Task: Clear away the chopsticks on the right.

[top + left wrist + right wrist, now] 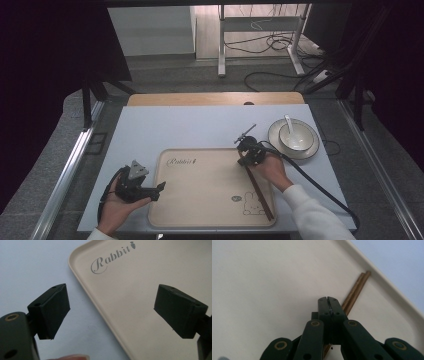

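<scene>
Chopsticks (356, 289) partly behind closed jaws

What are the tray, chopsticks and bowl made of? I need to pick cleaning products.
Tray: likely plastic or melamine, matte beige, with moulded rounded rim and printed "Rabbit" lettering. Chopsticks: probably wood or bamboo, brown with faint lengthwise grain. Bowl: looks like glazed ceramic, glossy white, though too small to be sure.

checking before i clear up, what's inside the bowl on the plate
A white spoon stands in the bowl, handle leaning on its far rim. The bowl's floor beneath the spoon is hidden.
</scene>
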Tool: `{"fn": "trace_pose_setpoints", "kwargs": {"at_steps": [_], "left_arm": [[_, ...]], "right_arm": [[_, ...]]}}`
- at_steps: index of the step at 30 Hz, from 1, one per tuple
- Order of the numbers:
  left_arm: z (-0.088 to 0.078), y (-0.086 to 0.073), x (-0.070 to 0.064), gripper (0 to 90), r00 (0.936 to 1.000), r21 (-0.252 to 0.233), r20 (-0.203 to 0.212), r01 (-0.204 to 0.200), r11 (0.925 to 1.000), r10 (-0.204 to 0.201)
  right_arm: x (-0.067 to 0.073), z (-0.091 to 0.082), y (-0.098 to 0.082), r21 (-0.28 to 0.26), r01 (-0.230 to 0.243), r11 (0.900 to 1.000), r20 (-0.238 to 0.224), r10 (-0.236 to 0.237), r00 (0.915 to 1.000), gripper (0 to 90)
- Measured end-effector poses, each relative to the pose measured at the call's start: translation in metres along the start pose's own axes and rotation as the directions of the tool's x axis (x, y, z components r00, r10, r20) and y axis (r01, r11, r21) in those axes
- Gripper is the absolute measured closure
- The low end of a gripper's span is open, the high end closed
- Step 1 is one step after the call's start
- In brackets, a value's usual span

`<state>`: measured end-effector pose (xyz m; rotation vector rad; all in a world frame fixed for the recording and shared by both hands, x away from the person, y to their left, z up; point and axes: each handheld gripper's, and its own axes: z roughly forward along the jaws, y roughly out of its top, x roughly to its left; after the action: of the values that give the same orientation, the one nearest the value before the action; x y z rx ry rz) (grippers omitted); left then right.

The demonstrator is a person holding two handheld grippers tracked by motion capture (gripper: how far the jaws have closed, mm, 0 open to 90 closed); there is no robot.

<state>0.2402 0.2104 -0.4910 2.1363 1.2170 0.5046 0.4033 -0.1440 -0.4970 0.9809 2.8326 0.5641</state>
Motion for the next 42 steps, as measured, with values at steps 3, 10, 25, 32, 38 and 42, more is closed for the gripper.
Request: {"fn": "trace_pose_setpoints", "kwargs": {"at_steps": [3,10,25,32,38,42], "left_arm": [[0.000,0.000,0.000,13.2,1.0000,0.000,-0.001,-0.002,1.0000,0.002],[0.000,0.000,-0.001,13.2,1.0000,0.001,-0.001,-0.002,1.0000,0.002],[0.001,0.002,-0.001,13.2,1.0000,-0.008,-0.005,0.001,1.0000,-0.001],[-0.001,0.001,-0.002,13.2,0.9999,-0.013,-0.010,0.005,0.9999,-0.005],[-0.001,0.002,-0.004,13.2,0.9999,-0.015,-0.014,0.000,0.9999,-0.001],[0.000,0.002,-0.004,13.2,0.9999,-0.013,-0.016,0.001,0.9999,-0.001]], "right_arm": [[-0.008,-0.007,-0.012,0.012,-0.021,1.000,0.030,0.021,0.9993,89.3],[-0.021,-0.015,-0.031,-0.002,-0.064,0.998,0.030,0.064,0.9975,89.3],[0.000,-0.050,-0.052,-0.162,0.047,0.986,0.012,-0.046,0.9989,89.2],[0.010,-0.095,-0.096,-0.332,0.032,0.943,-0.009,-0.037,0.9993,89.2],[0.009,-0.109,-0.138,-0.383,-0.034,0.923,-0.048,0.017,0.9987,89.1],[0.008,-0.106,-0.163,-0.379,-0.087,0.921,-0.073,0.064,0.9952,75.0]]}}
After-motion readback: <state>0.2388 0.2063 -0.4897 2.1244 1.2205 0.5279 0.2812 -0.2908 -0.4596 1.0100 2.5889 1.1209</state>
